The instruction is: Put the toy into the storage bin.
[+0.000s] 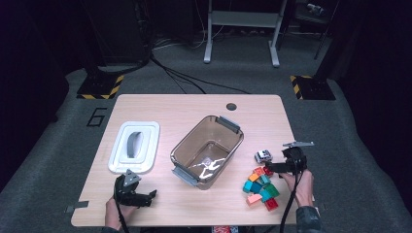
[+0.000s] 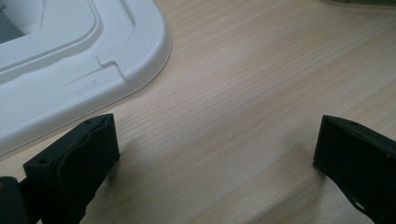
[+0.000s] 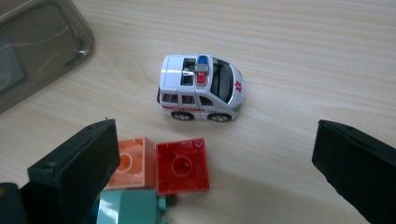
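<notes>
A clear plastic bin [image 1: 208, 151] stands empty in the middle of the table, its corner [image 3: 32, 51] showing in the right gripper view. Its white lid [image 1: 134, 146] lies flat to the left, and the lid's rounded corner [image 2: 84, 70] lies just beyond my left gripper. A white toy ambulance [image 3: 200, 88] [image 1: 263, 156] sits right of the bin. Below it lies a pile of colourful bricks [image 1: 261, 187], with a red brick [image 3: 182, 165] and an orange brick [image 3: 130, 163] nearest. My right gripper [image 3: 215, 163] [image 1: 279, 167] is open, low over the table, just short of the ambulance. My left gripper [image 2: 215, 154] [image 1: 138, 196] is open over bare wood.
The wooden table [image 1: 194, 109] has a round cable hole [image 1: 231, 106] near its far edge. Grey floor surrounds it, with cables and a metal stand [image 1: 241, 29] beyond. Bare tabletop lies between the lid and the bin.
</notes>
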The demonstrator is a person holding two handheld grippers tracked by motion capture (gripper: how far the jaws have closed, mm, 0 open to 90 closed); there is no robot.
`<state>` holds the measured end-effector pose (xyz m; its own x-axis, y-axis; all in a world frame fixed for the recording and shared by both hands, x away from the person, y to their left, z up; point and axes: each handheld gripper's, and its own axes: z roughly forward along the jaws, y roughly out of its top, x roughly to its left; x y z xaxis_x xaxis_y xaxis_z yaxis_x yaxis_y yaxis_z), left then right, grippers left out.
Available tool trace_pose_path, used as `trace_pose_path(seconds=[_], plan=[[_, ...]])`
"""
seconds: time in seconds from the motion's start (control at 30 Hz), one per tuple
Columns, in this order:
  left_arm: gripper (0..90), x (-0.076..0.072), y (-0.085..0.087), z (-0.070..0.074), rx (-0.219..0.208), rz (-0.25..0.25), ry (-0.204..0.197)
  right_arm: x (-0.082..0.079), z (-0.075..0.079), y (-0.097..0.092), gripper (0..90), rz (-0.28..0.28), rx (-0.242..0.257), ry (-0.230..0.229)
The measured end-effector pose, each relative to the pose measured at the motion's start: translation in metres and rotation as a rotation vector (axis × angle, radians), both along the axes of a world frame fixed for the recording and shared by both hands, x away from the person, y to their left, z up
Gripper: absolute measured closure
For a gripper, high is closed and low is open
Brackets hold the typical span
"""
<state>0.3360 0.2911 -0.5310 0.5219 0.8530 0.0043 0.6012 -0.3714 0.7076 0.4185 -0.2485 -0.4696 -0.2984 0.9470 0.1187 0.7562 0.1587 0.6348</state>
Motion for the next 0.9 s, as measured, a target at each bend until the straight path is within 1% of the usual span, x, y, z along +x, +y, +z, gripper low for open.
trace_pose_path(seconds=[0.03, 0.1, 0.2, 0.23, 0.3, 0.33, 0.4, 0.43, 0.5, 0.53, 0.57, 0.6, 0.63, 0.67, 0.7, 0.73, 0.77, 0.83, 0.87, 0.9], plan=[[0.0, 0.0, -0.001, -0.001, -0.001, 0.008, -0.011, 0.003, 0.0, 0.002, 0.1, 0.001, 0.002, 0.01], [0.0, 0.0, 0.0, -0.001, -0.002, 0.006, -0.009, 0.008, 0.001, 0.006, 0.9, -0.005, -0.009, 0.008], [0.0, 0.0, -0.001, -0.001, -0.001, 0.008, -0.011, 0.018, 0.0, 0.014, 1.7, -0.022, -0.01, 0.046], [0.0, 0.0, 0.0, 0.0, -0.001, 0.004, -0.006, 0.021, -0.001, 0.017, 2.0, -0.029, -0.001, 0.063], [0.0, 0.0, 0.0, -0.001, -0.002, 0.005, -0.007, 0.027, -0.003, 0.021, 3.2, -0.023, -0.022, 0.061], [0.0, 0.0, 0.0, -0.001, -0.001, 0.005, -0.007, 0.03, -0.004, 0.023, 3.3, -0.024, -0.016, 0.08], [0.0, 0.0, 0.0, -0.001, -0.001, 0.004, -0.007, 0.036, -0.007, 0.029, 4.7, -0.026, -0.041, 0.092], [0.0, 0.0, -0.001, -0.001, -0.002, 0.008, -0.011, 0.038, -0.009, 0.031, 5.1, -0.02, -0.046, 0.095], [0.0, 0.0, 0.0, -0.001, -0.001, 0.004, -0.008, 0.043, -0.014, 0.034, 6.5, -0.023, -0.055, 0.116], [0.0, 0.0, -0.001, -0.001, -0.001, 0.008, -0.013, 0.044, -0.016, 0.035, 7.0, -0.025, -0.058, 0.132], [0.0, 0.0, 0.0, -0.001, -0.001, 0.004, -0.008, 0.047, -0.019, 0.036, 8.2, -0.031, -0.066, 0.135], [0.0, 0.0, -0.001, -0.001, -0.001, 0.006, -0.01, 0.048, -0.02, 0.036, 9.5, -0.043, -0.066, 0.154], [0.0, 0.0, 0.0, -0.001, -0.002, 0.004, -0.006, 0.048, -0.021, 0.038, 10.9, -0.061, -0.055, 0.171], [0.0, 0.0, 0.0, -0.001, -0.002, 0.005, -0.007, 0.049, -0.022, 0.038, 11.9, -0.061, -0.062, 0.172], [0.0, 0.0, 0.0, 0.0, -0.002, 0.004, -0.006, 0.051, -0.024, 0.037, 14.0, -0.043, -0.074, 0.156], [0.0, 0.0, 0.0, -0.001, -0.001, 0.005, -0.007, 0.05, -0.023, 0.039, 14.7, -0.066, -0.067, 0.184], [0.0, 0.0, -0.001, -0.001, -0.001, 0.008, -0.011, 0.051, -0.024, 0.039, 16.4, -0.066, -0.079, 0.186], [0.0, 0.0, 0.0, -0.001, -0.002, 0.005, -0.007, 0.052, -0.025, 0.039, 20.1, -0.053, -0.098, 0.173], [0.0, 0.0, -0.001, -0.001, -0.002, 0.007, -0.009, 0.052, -0.025, 0.04, 21.7, -0.069, -0.098, 0.182], [0.0, 0.0, -0.001, -0.001, -0.002, 0.009, -0.012, 0.053, -0.026, 0.038, 23.2, -0.048, -0.107, 0.159]])
